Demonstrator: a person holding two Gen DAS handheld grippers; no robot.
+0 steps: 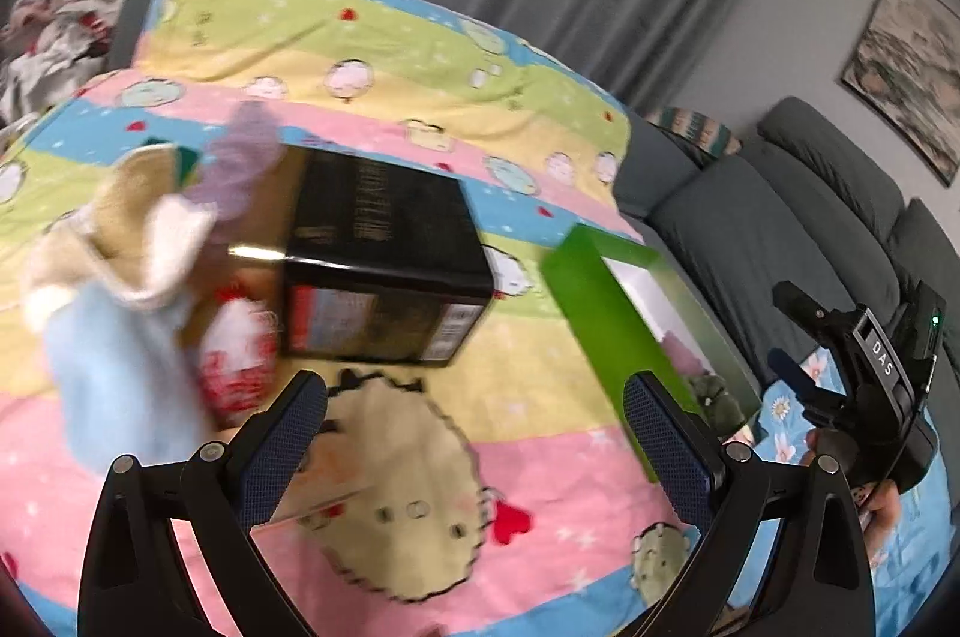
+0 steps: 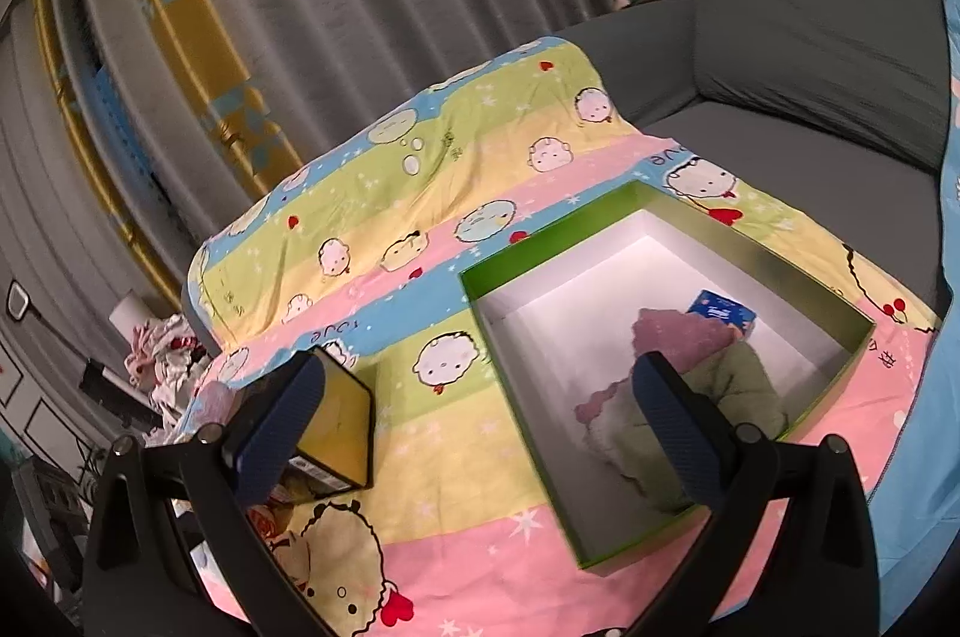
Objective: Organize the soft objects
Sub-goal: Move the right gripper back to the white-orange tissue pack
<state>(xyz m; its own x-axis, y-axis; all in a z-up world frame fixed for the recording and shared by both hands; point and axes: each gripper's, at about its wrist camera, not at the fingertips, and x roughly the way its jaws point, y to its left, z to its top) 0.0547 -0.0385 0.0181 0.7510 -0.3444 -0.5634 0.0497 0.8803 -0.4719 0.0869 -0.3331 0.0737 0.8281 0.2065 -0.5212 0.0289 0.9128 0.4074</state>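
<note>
A green box (image 2: 540,253) with a white inside lies open on the cartoon bedsheet (image 2: 420,193). In it sit a purple soft item (image 2: 678,337), a green soft item (image 2: 744,385) and a small blue packet (image 2: 720,310). My right gripper (image 2: 480,427) hangs open above the box's near left side, nothing between its jaws. In the left wrist view, blurred soft cloths in beige (image 1: 126,217), pale blue (image 1: 114,367) and purple (image 1: 246,157) pile up beside a black box (image 1: 384,265). My left gripper (image 1: 474,445) stands open over the sheet, empty. The green box (image 1: 606,325) shows at right.
A red and white packet (image 1: 240,355) lies by the black box (image 2: 336,433). A grey sofa (image 2: 798,37) runs behind the sheet, grey curtains (image 2: 360,7) beyond. Crumpled clothing (image 1: 54,31) sits far left. The right gripper's body (image 1: 870,379) and a hand show at the right edge.
</note>
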